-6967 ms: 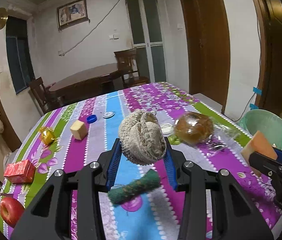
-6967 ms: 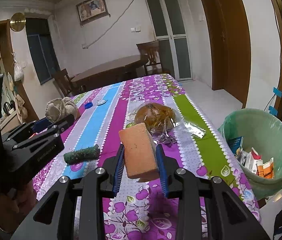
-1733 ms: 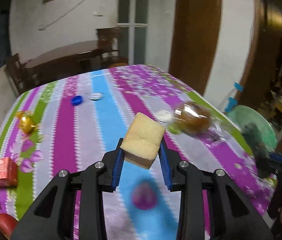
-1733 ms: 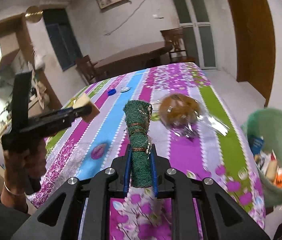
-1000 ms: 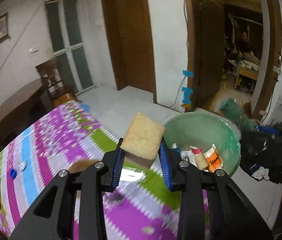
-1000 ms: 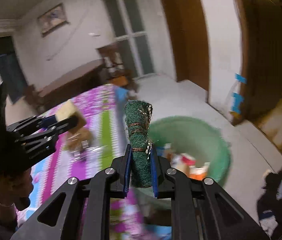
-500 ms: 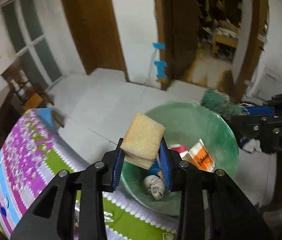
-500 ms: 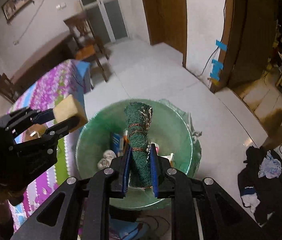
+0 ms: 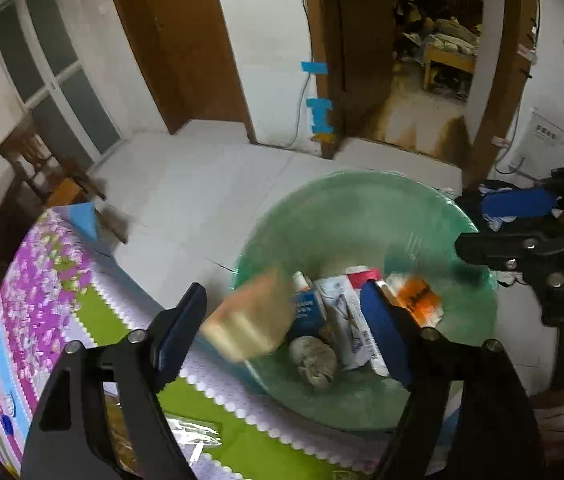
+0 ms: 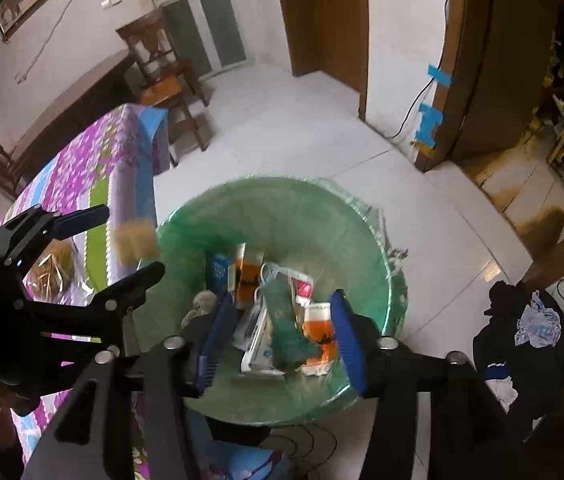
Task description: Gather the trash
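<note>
Blue-padded jaws of the left gripper (image 9: 282,324) stand spread wide, and the yellow sponge (image 9: 248,320) hangs blurred between them, touching neither pad, just over the near rim of the green-lined trash bin (image 9: 362,216). Beside it the right gripper (image 10: 278,338) gapes too, the green scouring pad (image 10: 288,334) loose among cartons and wrappers inside the bin. Beyond lie the flowered tablecloth (image 10: 94,152), a wooden chair (image 10: 158,68) and pale floor tiles.
</note>
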`<state>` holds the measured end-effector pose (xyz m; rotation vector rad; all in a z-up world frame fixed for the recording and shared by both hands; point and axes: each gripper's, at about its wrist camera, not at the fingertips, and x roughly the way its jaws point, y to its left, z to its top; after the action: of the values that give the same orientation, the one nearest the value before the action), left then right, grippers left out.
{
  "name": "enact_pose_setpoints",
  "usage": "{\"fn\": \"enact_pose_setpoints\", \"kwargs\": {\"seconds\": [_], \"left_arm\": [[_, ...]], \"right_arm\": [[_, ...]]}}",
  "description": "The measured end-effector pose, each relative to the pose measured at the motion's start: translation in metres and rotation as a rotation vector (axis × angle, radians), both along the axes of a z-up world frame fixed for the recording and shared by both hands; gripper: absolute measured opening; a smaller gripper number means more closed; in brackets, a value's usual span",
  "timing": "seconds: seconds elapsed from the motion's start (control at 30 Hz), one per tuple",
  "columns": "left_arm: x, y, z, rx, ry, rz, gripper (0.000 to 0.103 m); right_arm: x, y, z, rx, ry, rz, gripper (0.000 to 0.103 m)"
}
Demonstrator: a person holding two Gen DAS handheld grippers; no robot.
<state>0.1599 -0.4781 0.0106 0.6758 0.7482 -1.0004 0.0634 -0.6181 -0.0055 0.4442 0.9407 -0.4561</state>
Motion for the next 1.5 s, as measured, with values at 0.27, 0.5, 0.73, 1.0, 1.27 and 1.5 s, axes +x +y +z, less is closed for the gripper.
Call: {"fn": "enact_pose_setpoints", "kwargs": {"seconds": [0.27, 0.5, 0.73, 1.0, 1.27, 1.5], "left_arm": [[-0.011, 0.014, 0.002, -0.038, 0.008, -0.019, 0.076], [-0.022, 0.025, 0.007, -0.088, -0.016, -0.026, 0.075], [-0.051, 0.069, 0.016, -0.195, -0.140, 0.036, 0.093], [-0.092, 0.126, 0.035, -0.342, -0.154, 0.089, 0.097], [-0.115, 0.168, 0.037, -0.411, -0.148, 0.135, 0.097], [-0.133, 0.189, 0.027, -0.404, -0.154, 0.159, 0.097]], "right_arm": [[-0.026, 0.013, 0.003, -0.031, -0.054, -0.026, 0.053], [-0.063, 0.032, 0.012, -0.084, -0.139, -0.092, 0.064], [-0.131, 0.082, 0.044, -0.340, -0.283, -0.194, 0.098], [-0.193, 0.152, 0.055, -0.612, -0.354, -0.293, 0.098], [-0.215, 0.213, 0.042, -0.656, -0.349, -0.227, 0.098], [-0.224, 0.236, 0.027, -0.662, -0.329, -0.230, 0.098]]}}
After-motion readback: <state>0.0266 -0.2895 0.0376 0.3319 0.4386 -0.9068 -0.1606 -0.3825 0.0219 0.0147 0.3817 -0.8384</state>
